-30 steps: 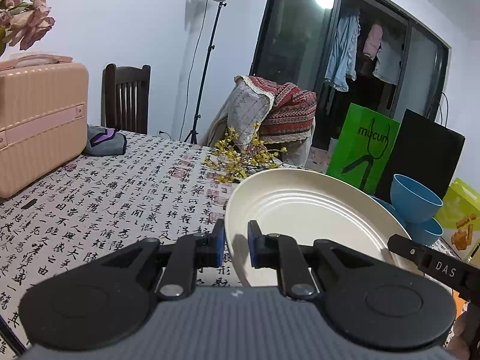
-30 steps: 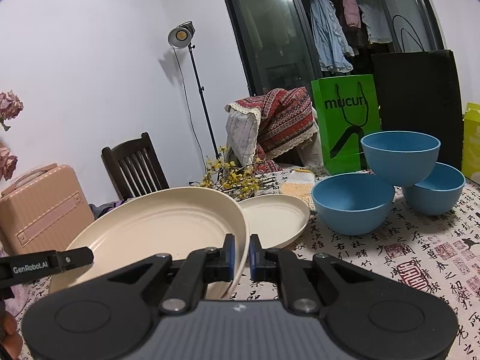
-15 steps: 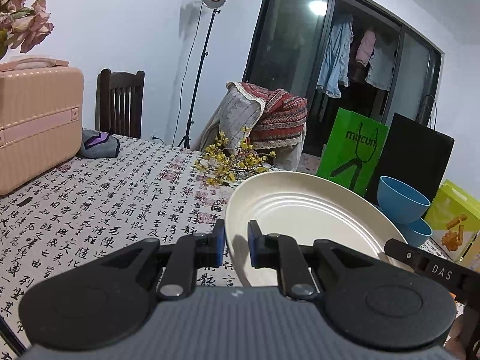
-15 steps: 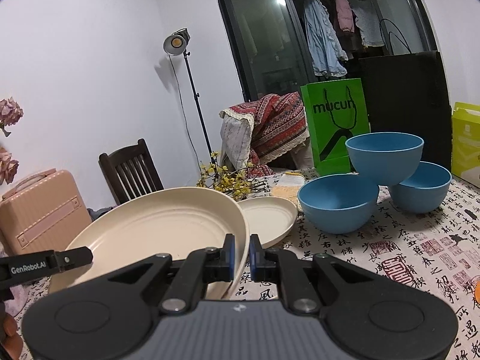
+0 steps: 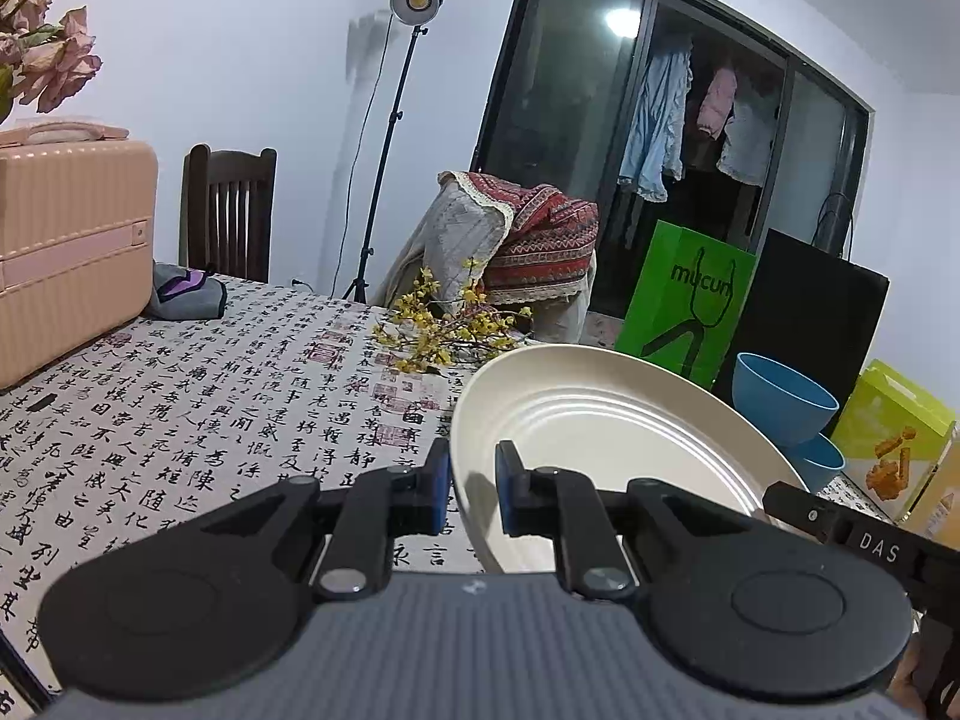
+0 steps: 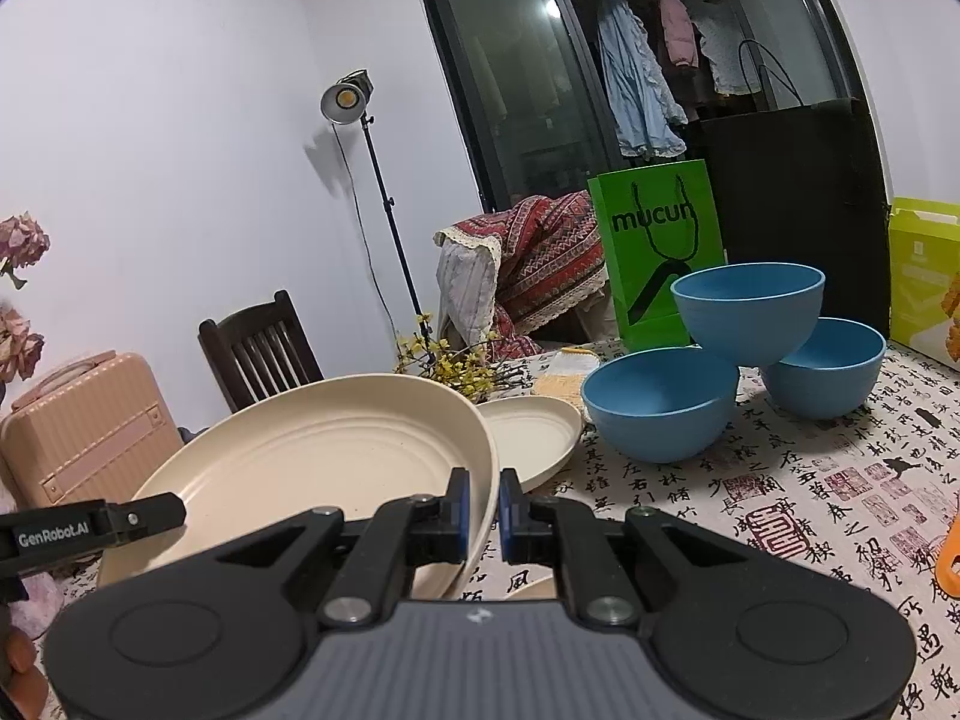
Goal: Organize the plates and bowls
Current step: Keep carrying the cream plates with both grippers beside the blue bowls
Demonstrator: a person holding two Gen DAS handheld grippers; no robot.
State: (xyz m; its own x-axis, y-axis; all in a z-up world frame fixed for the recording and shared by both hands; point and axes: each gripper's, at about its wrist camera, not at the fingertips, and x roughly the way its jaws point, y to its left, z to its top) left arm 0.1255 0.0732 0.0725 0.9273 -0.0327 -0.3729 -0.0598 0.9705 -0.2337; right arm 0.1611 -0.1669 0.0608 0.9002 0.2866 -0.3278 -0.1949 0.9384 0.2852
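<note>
Both tools were clamped on one big plate, the left tool on its left rim and the right tool on its right rim, holding it tilted above the counter, just in front of a small plate and a pile of three bowls. Each grip was only a thin pinch on the rim, so if the two hands drifted apart or twisted unevenly, the plate could slip from one tool and drop. Carried carelessly forward, its far edge might also strike the small plate or topple the loosely perched top bowl.
</note>
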